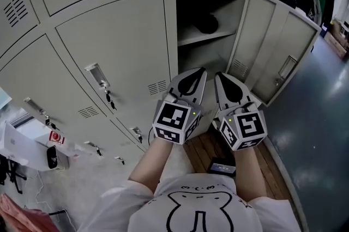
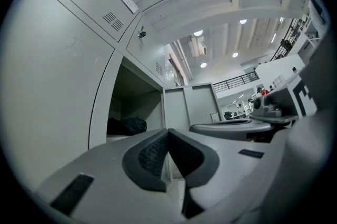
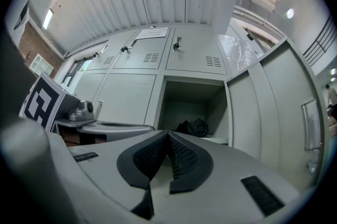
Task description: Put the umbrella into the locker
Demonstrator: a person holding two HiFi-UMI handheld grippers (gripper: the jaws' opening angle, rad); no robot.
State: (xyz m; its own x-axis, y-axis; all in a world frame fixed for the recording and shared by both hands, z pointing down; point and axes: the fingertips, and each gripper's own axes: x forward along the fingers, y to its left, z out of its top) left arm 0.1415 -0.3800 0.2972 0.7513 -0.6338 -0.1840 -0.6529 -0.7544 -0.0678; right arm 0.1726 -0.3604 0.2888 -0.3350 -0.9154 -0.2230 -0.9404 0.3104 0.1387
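The black folded umbrella [image 1: 207,23] lies on the shelf [image 1: 197,36] inside the open locker, also seen as a dark bundle [image 2: 128,125] in the left gripper view and as a dark bundle [image 3: 194,127] in the right gripper view. My left gripper [image 1: 197,74] and right gripper [image 1: 221,77] are side by side in front of the locker opening, below the shelf and apart from the umbrella. In each gripper view the pads meet at the tips, left gripper [image 2: 168,133] and right gripper [image 3: 168,136], with nothing between them.
The locker door [image 1: 272,56] stands open to the right. Closed lockers with hanging keys [image 1: 109,99] fill the left. Under me are wooden boards [image 1: 204,145] with a black object [image 1: 222,165]. A white box [image 1: 22,144] sits far left.
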